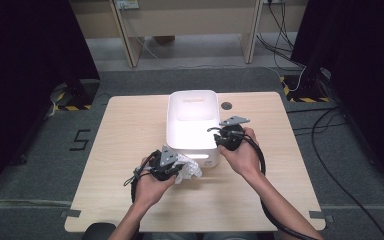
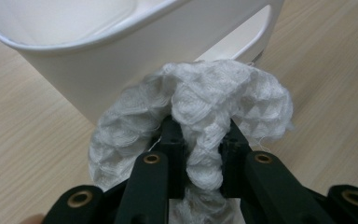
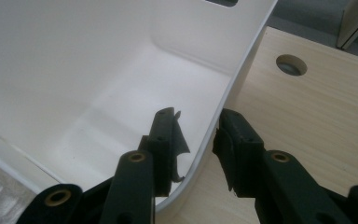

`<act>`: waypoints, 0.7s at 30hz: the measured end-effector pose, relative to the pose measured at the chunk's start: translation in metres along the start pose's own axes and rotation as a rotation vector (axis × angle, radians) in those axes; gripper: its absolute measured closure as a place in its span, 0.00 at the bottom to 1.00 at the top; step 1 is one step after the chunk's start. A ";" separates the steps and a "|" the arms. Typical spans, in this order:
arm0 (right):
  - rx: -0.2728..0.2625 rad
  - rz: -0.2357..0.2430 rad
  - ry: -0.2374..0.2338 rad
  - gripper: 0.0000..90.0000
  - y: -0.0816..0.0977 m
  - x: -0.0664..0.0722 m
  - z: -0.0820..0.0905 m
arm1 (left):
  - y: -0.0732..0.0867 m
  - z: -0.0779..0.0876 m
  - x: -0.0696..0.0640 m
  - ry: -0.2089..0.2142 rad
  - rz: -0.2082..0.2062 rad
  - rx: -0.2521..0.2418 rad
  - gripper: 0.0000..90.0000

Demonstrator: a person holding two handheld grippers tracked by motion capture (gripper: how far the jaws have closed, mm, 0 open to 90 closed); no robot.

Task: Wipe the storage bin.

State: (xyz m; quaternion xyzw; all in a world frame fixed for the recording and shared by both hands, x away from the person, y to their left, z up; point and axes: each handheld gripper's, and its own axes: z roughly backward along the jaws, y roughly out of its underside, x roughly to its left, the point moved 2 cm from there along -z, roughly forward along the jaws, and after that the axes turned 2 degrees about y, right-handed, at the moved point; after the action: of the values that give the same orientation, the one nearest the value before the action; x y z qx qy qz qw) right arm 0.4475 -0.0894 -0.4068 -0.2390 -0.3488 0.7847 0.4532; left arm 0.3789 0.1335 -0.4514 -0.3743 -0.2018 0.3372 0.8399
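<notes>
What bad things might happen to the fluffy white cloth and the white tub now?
1. The left claw pinches only a fold of the white cloth; the loose rest may snag on the tub's rim.
2. The right claw straddles the white tub wall; a tug might tip it.

Light from above falls evenly on the bench (image 1: 130,150), and the room at both sides is very dark. The white bin (image 1: 192,125) glares, almost without detail. Close tool views are soft, slightly blurred.
</notes>
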 end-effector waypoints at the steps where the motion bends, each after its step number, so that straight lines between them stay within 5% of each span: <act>1: 0.000 0.001 0.001 0.75 0.000 0.000 0.000 | 0.000 -0.001 0.000 0.001 0.001 0.000 0.85; 21: 0.002 -0.002 -0.001 0.75 0.000 0.000 0.000 | 0.017 -0.019 0.001 0.003 0.019 0.048 0.85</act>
State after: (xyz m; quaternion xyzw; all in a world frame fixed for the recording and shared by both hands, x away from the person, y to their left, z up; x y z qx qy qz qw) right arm 0.4479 -0.0892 -0.4069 -0.2381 -0.3485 0.7846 0.4541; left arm 0.3837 0.1335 -0.4763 -0.3566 -0.1886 0.3494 0.8457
